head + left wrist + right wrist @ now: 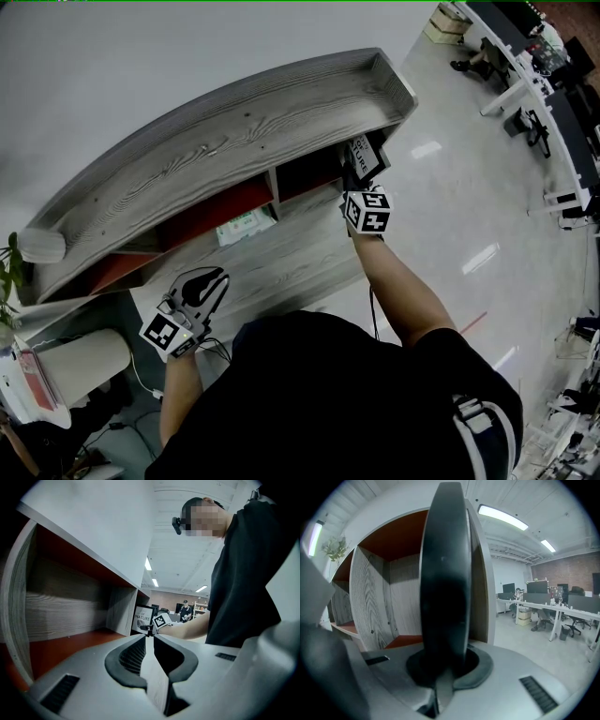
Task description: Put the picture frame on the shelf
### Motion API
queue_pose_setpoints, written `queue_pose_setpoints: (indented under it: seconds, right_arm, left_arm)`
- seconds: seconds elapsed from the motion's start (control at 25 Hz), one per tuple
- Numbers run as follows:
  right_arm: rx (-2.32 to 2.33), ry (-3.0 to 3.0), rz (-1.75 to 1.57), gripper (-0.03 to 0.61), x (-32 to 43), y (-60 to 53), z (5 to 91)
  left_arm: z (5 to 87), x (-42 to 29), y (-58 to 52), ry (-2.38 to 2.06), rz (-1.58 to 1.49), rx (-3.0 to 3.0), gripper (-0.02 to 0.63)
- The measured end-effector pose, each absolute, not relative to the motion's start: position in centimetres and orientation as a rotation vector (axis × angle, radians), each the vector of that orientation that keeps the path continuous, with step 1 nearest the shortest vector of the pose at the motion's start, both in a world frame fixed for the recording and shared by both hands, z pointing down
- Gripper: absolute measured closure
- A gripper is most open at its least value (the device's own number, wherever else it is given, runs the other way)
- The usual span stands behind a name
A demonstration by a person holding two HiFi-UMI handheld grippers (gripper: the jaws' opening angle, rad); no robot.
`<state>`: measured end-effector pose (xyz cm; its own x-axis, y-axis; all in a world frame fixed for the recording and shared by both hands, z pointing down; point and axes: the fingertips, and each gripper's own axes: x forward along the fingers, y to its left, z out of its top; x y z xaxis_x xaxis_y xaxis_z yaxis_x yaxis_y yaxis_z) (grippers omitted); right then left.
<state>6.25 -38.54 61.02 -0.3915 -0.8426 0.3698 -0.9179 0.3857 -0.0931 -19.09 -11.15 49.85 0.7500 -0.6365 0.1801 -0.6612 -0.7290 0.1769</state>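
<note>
Pinching the picture frame (366,157) at the shelf (234,131), the right claw (356,184) is clamped; left claw (152,637) seems shut.

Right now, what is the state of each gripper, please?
Left gripper: closed, empty.
Right gripper: closed on the picture frame.

The frame (364,157) has a black border and a white print reading "OF NATURE". It stands upright, clamped edge-on near its bottom in the right tongs (357,180), at the mouth of the rightmost compartment of the shelf (234,131), which is grey wood-grain with red-lined bays.
</note>
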Motion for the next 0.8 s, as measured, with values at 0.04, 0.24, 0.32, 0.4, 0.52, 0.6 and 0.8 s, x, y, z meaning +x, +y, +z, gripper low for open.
queue_pose_setpoints:
  seconds: [0.04,0.24,0.32,0.4,0.52,0.6,0.8]
  right_arm:
    - [1.555,-2.385,0.413,0.555,6.2,-38.7,61.0]
    - [1.558,-2.386,0.417,0.555,5.9,-39.2,61.0]
    - [1.559,-2.386,0.418,0.555,5.9,-39.4,61.0]
    - [1.558,-2.387,0.42,0.555,5.7,-39.6,61.1]
    - [1.554,-2.387,0.418,0.555,5.5,-39.9,61.0]
    - [1.553,-2.386,0.42,0.555,5.4,-40.2,61.0]
    - [1.562,-2.386,0.436,0.555,5.3,-40.7,61.0]
  left_arm:
    - [49.8,-19.2,-11.2,-1.027,0.157,2.719,0.557]
    - [49.8,-19.3,-11.3,-1.031,0.159,2.722,0.557]
    - [49.8,-19.3,-11.3,-1.03,0.155,2.725,0.557]
    - [49.9,-19.4,-11.3,-1.033,0.152,2.722,0.557]
    - [50.0,-19.5,-11.3,-1.035,0.156,2.715,0.557]
    - [49.9,-19.5,-11.3,-1.035,0.155,2.713,0.557]
    - [50.1,-19.5,-11.3,-1.036,0.156,2.71,0.557]
